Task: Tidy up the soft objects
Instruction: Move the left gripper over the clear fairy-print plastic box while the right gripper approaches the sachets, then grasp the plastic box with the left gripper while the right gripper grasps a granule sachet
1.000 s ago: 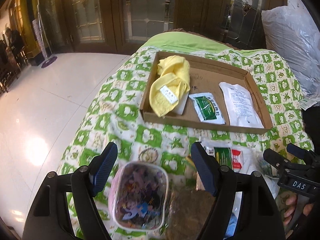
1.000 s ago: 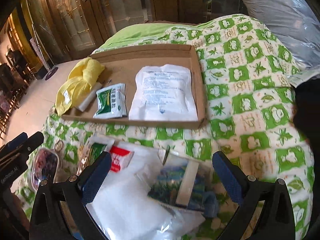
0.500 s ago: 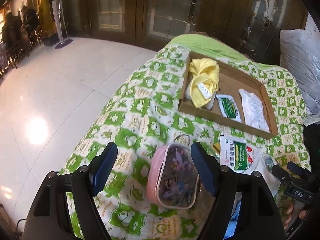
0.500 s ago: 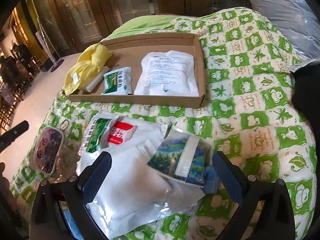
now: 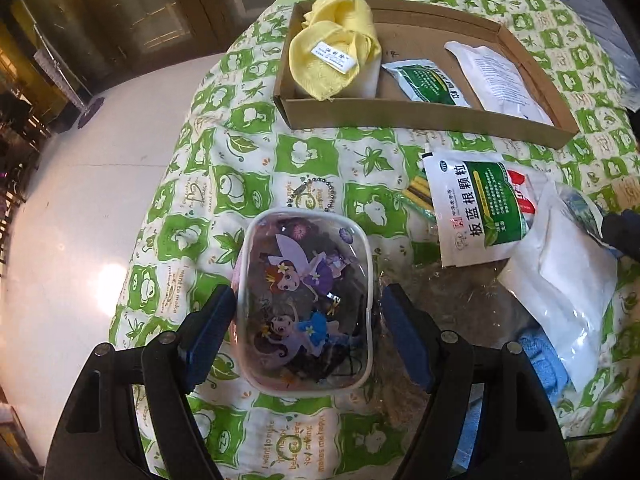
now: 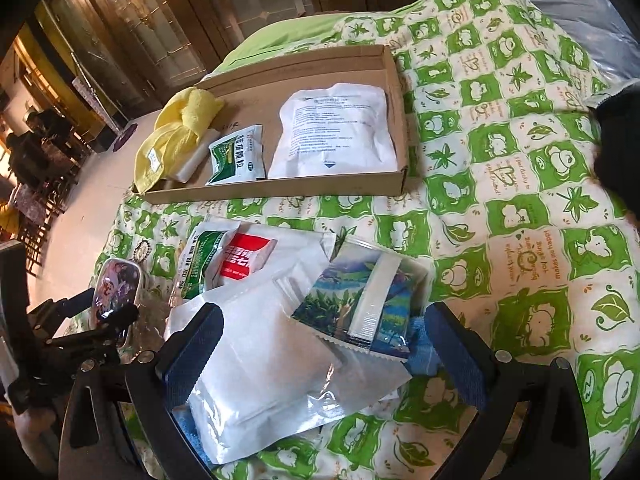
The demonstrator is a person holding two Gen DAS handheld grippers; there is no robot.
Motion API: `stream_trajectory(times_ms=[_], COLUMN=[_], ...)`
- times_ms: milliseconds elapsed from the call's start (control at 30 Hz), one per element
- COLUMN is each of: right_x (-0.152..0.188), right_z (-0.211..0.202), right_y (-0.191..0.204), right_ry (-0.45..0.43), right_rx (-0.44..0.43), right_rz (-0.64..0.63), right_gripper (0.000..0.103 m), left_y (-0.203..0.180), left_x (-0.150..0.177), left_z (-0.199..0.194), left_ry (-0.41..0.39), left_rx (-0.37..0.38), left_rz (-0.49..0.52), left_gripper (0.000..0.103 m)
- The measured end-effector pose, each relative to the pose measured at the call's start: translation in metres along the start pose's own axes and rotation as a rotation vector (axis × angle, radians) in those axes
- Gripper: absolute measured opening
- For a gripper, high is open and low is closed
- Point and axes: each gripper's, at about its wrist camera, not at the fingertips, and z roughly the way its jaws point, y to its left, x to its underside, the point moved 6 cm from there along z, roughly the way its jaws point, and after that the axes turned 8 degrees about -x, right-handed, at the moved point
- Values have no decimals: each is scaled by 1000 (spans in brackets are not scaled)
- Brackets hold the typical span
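A clear pouch [image 5: 304,304] printed with cartoon fairies lies on the green-and-white quilt [image 5: 200,200]. My left gripper [image 5: 306,300] points down over it, open, one finger on each side of the pouch and close to its edges. The pouch [image 6: 118,284] and the left gripper [image 6: 100,320] also show at the left of the right wrist view. My right gripper [image 6: 320,340] is open above a white plastic bag [image 6: 272,360] and a tea-picture packet [image 6: 360,308], holding nothing. A cardboard tray [image 5: 400,116] holds a yellow cloth [image 5: 332,52], a green sachet [image 5: 428,84] and a white packet [image 5: 500,76].
A large green-and-white sachet [image 5: 476,212], a red packet [image 6: 244,258] and a blue cloth [image 6: 424,340] lie piled by the white bag. A bead chain [image 5: 316,192] lies beyond the pouch. The quilt drops to a shiny floor [image 5: 80,200] on the left. A grey bag [image 6: 580,20] sits far right.
My left gripper swung out toward the floor side, then came back and down over the pouch, which now fills the gap between its fingers. My right gripper hardly moved.
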Motion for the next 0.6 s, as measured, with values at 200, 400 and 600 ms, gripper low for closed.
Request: stream_trajectory(times_ms=[200, 400, 600], right_x=[1, -16, -36], right_z=[10, 20, 45], right_y=[5, 24, 62], right_ry=[25, 65, 114], right_rx=[-20, -88, -43], right_rz=[-8, -9, -83], right_gripper=[103, 97, 81], left_y=[4, 8, 13], left_x=[-2, -11, -13], left_z=[9, 7, 6], left_ry=[19, -35, -46], left_rx=[9, 50, 89], left_rz=[-32, -80, -114], left_gripper=[78, 73, 73])
